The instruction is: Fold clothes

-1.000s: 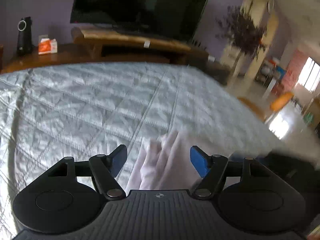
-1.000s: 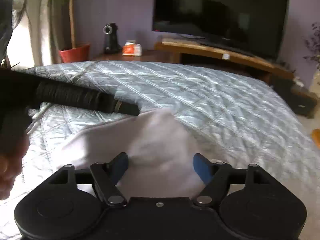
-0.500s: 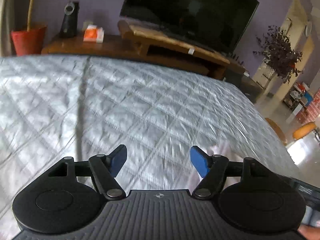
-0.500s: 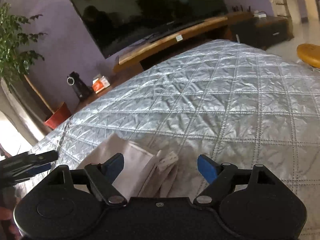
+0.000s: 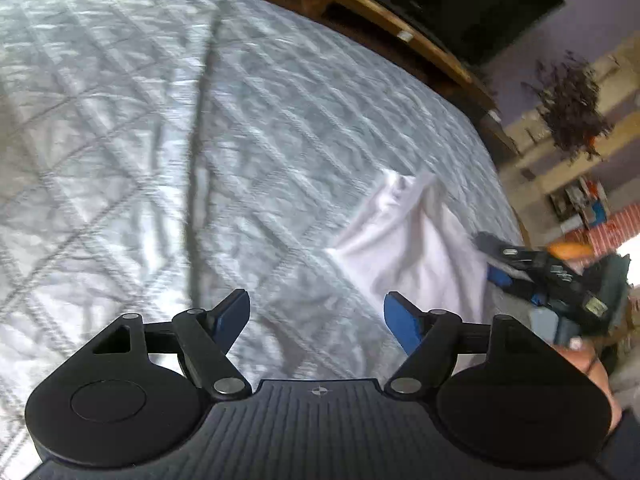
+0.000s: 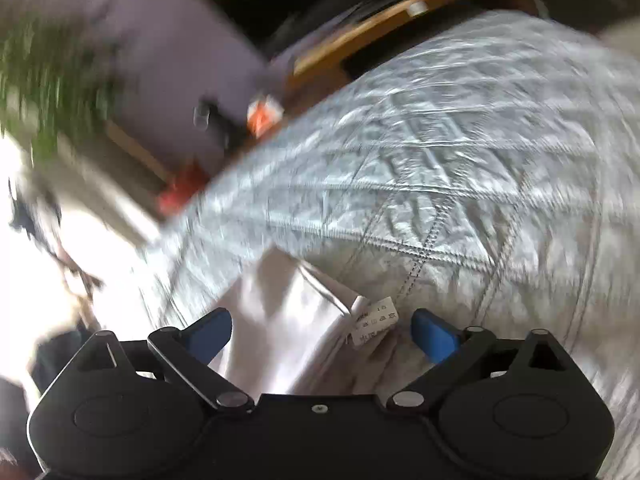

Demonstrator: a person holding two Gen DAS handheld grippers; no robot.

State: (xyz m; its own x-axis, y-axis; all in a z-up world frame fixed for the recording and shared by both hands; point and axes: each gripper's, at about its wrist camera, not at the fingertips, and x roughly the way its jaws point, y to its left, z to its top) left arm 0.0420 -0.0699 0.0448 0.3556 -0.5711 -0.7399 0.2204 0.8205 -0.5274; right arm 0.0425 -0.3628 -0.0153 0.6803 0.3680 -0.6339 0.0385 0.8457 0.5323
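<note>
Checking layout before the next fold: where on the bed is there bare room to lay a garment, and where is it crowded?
Bare quilt fills the left wrist view, from the dark crease leftward and across to the white garment. In the right wrist view the quilt to the right of the care label is also free. It is crowded at the garment's edge, where the right tool sits.

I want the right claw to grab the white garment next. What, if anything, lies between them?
Nothing visible does. The right claw stands open with the white garment and its label already between the pads, on the quilted bedspread.
</note>
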